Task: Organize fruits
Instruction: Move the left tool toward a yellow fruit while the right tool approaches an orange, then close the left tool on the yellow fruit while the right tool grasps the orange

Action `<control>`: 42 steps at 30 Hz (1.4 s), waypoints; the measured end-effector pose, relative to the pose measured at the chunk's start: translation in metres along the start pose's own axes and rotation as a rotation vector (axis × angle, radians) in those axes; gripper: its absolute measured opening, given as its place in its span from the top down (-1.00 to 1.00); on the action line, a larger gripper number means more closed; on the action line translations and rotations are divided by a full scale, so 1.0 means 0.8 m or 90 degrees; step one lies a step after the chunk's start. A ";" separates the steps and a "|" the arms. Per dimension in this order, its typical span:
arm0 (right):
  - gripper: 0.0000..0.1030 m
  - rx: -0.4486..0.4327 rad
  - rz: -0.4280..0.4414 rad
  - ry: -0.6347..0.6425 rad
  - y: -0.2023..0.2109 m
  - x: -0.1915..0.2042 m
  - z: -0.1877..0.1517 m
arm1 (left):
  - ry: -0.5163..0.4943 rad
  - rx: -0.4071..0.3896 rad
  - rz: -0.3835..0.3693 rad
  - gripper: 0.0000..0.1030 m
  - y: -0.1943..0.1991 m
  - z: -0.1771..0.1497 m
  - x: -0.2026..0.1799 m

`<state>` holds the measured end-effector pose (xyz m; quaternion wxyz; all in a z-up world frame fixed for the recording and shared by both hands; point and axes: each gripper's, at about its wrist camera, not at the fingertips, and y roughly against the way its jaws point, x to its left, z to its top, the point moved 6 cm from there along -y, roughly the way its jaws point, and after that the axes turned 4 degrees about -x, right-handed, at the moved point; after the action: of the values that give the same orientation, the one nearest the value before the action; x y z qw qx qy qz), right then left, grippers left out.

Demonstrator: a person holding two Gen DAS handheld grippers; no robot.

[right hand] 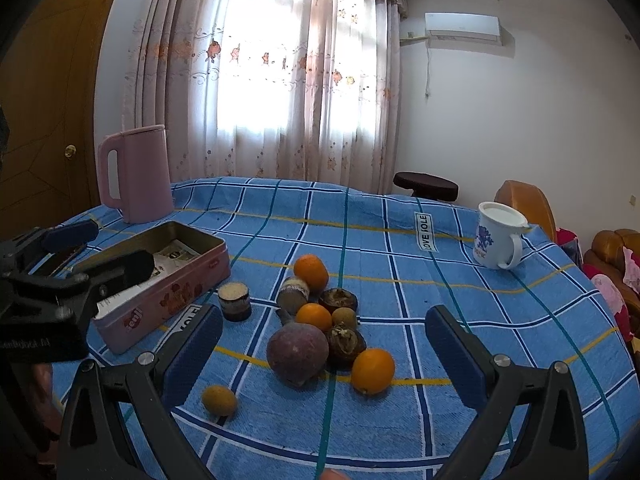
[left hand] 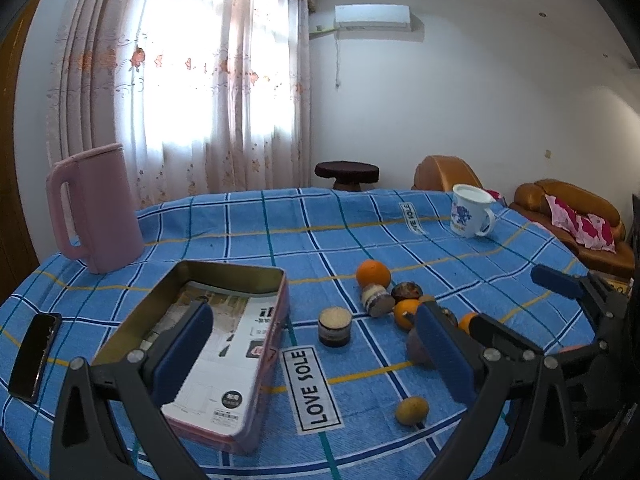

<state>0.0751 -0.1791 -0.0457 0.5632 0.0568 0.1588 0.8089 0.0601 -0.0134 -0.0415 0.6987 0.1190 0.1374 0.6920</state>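
- The pink rectangular metal tin (right hand: 168,280), lid off and with printed paper lying in its bottom, is the largest piece and the likely place for the fruit. It sits under and ahead of the left gripper (left hand: 316,360), whose jaws stand wide with nothing between them. It looks stiff and light, so it may slide on the blue checked tablecloth (right hand: 460,300) if knocked.
- The big dull-purple round fruit (right hand: 297,354) lies between the jaws of the right gripper (right hand: 324,354), which are also spread wide and grip nothing. I judge it the heaviest piece, smooth and firm; take it across its widest middle.
- Three oranges (right hand: 373,370) lie in the same cluster: one just right of the purple fruit, one behind it, one farthest ahead. Their peel looks firm and slightly grippy, but they are round enough to roll; clamp at the equator.
- Two dark brown wrinkled fruits (right hand: 346,345) touch the purple one on its right and far side. They are probably hard-shelled and light, and a gentle squeeze should suffice.
- A short dark jar with a tan top (right hand: 235,301) and a similar one lying tipped (right hand: 294,294) sit ahead, toward the tin; they are rigid and not fruit.
- The small yellow-brown oval fruit (right hand: 219,400) lies alone near the right gripper's left finger. It is likely light and prone to skid away.
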 end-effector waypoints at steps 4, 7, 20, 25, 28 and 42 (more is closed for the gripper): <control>-0.98 0.004 -0.007 0.001 -0.003 -0.006 -0.005 | -0.009 0.013 -0.006 -1.00 -0.002 -0.005 -0.008; -0.98 0.019 -0.008 -0.012 -0.006 -0.012 -0.012 | -0.011 0.001 -0.010 -1.00 -0.005 -0.007 -0.012; -0.97 0.115 -0.045 -0.048 -0.032 -0.067 -0.055 | -0.059 0.047 -0.059 -0.96 -0.036 -0.048 -0.052; -0.43 0.144 -0.019 -0.063 -0.053 -0.068 -0.067 | -0.079 0.094 -0.108 -0.68 -0.049 -0.073 -0.079; -0.32 0.162 0.001 -0.057 -0.057 -0.063 -0.070 | -0.068 0.124 -0.125 -0.51 -0.055 -0.082 -0.081; 0.28 0.206 0.095 -0.081 -0.071 -0.050 -0.084 | -0.055 0.196 -0.186 0.44 -0.060 -0.104 -0.089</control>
<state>0.1223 -0.2117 -0.1238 0.4940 0.2090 0.2464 0.8072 0.0746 -0.0872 -0.1345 0.7703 0.2330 0.2272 0.5484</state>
